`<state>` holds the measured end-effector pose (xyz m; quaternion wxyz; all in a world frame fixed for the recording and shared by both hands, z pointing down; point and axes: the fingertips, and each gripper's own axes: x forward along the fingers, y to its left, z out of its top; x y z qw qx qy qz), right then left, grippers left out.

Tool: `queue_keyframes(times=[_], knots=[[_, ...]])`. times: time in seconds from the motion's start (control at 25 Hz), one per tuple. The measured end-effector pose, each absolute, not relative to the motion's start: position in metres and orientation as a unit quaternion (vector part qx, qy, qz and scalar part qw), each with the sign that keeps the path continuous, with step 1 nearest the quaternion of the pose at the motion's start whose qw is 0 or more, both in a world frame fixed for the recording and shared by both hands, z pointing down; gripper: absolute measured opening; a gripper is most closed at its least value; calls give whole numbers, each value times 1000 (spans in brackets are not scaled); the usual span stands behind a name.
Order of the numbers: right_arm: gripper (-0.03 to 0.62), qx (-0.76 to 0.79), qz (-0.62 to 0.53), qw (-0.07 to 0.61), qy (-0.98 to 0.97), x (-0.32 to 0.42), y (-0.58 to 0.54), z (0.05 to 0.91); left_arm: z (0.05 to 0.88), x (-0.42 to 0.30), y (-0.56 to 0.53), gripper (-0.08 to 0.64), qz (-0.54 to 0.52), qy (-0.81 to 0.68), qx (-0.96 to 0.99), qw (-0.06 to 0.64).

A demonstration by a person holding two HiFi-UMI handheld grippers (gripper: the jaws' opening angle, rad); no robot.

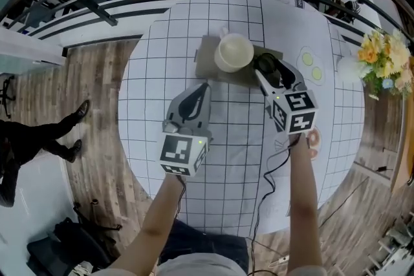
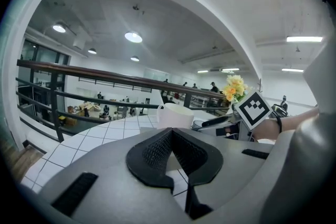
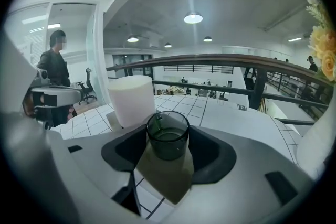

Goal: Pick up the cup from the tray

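An olive tray lies at the far middle of the round, grid-patterned table. On it stand a white cup and, to its right, a dark green glass cup. My right gripper is open with the glass cup standing on the tray between its jaws; the white cup is just beyond, to the left. My left gripper is shut and empty, hovering just short of the tray's near left corner. The white cup shows ahead of the left gripper.
A bunch of yellow flowers stands at the table's right edge, beside a white sheet with two green dots. A dark railing runs behind the table. A person stands on the wooden floor to the left.
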<state>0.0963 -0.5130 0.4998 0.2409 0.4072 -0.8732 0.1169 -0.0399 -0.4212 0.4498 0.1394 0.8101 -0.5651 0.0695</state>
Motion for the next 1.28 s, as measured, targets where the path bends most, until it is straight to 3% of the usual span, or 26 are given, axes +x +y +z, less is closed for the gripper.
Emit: queue_keyframes(times=[0.64, 1.0, 1.28], knots=[[233, 446, 122, 198, -864, 115, -508, 482, 443, -40, -420, 6, 67, -568, 809, 134], [233, 502, 130, 161, -840, 182, -484, 454, 425, -17, -415, 6, 60, -554, 821, 124], [233, 541, 180, 155, -807, 229, -448, 495, 422, 9, -407, 6, 57, -536, 833, 123]])
